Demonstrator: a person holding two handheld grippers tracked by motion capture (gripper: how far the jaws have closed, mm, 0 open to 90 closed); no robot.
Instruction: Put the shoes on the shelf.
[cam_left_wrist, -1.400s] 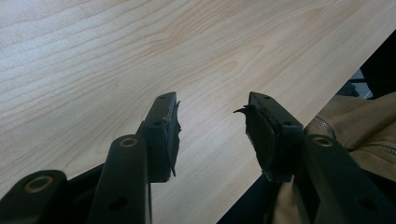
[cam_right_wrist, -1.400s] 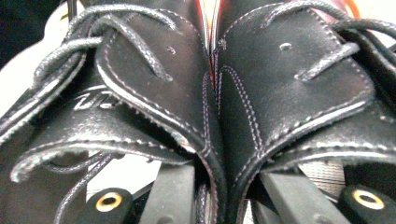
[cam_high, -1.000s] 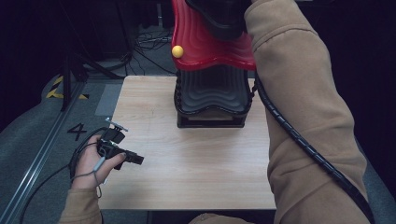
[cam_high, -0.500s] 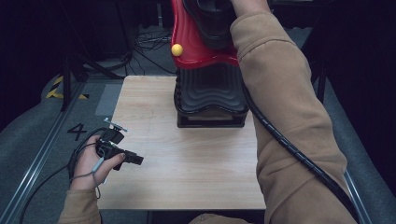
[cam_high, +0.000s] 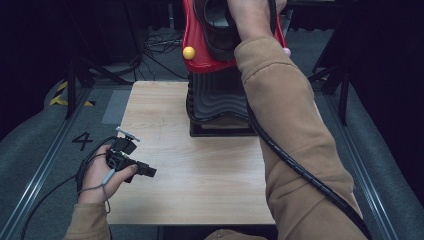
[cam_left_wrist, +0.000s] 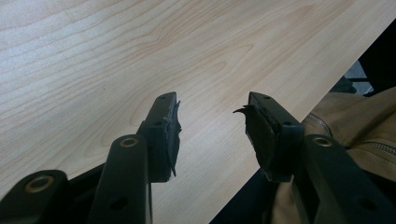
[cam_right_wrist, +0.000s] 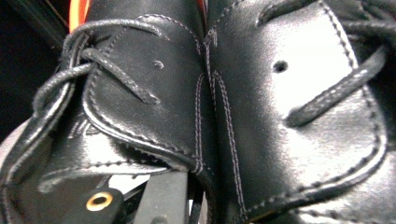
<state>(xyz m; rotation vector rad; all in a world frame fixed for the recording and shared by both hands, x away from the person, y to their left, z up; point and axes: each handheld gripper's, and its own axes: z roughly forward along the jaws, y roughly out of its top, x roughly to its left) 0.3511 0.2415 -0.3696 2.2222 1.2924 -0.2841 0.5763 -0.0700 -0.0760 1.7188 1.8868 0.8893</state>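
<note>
Nearest to us in the high view, our left hand (cam_high: 100, 172) rests at the left edge of the wooden table (cam_high: 200, 185), holding the left gripper (cam_high: 145, 170) low over the bare boards. In the left gripper view its jaws stand spread with nothing between them, the worn pads (cam_left_wrist: 170, 135) hanging above the pale wood grain, and a tan sleeve (cam_left_wrist: 355, 121) shows past the table's edge.

Farther in, our right arm in that same tan sleeve reaches up and forward across the table, a black cable (cam_high: 300, 170) trailing along it. Beyond the forearm a black ribbed stand (cam_high: 215, 97) sits on the far half of the table, and a red rack (cam_high: 205, 55) with a yellow knob (cam_high: 188, 52) rises above it.

At the top of the high view our right hand (cam_high: 250, 15) is at a black leather shoe (cam_high: 215, 25) held up against the red rack. In the right gripper view the black leather shoe, with its laces (cam_right_wrist: 322, 102) and stitching, lies right against the camera, and one jaw pokes up under the leather; its jaws have just been opening a little. We cannot tell whether the pads press on the leather.
</note>
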